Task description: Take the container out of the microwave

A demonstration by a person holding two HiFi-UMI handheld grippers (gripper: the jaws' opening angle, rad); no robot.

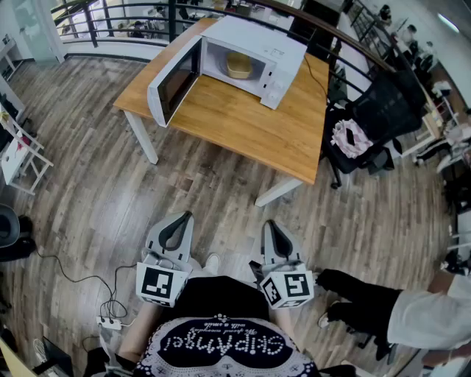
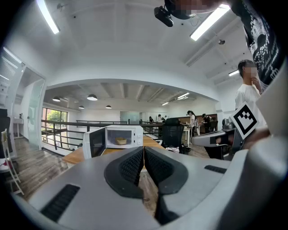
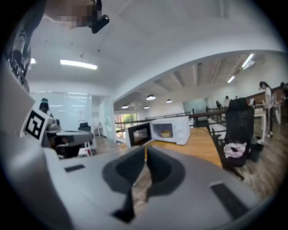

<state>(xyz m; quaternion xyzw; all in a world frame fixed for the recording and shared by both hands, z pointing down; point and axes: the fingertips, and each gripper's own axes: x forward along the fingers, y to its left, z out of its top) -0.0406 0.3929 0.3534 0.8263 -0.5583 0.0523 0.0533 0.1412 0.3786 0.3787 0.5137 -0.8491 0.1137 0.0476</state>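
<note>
A white microwave (image 1: 254, 51) stands at the far end of a wooden table (image 1: 243, 125), its door (image 1: 175, 82) swung open to the left. Inside it sits a tan container (image 1: 239, 65). Both gripper views also show the microwave (image 2: 118, 137) (image 3: 168, 130) with the container (image 2: 120, 141) (image 3: 166, 133) in it, small and distant. My left gripper (image 1: 176, 219) (image 2: 144, 148) and right gripper (image 1: 272, 227) (image 3: 145, 149) hover side by side over the wood floor, well short of the table. Each has its jaws pressed together with nothing between them.
A black office chair (image 1: 372, 118) with a pink cloth (image 1: 346, 136) on it stands at the table's right end. Another person's leg (image 1: 360, 298) is at the lower right. A power strip (image 1: 110, 322) and cable lie on the floor at the lower left. A railing (image 1: 110, 15) runs behind the table.
</note>
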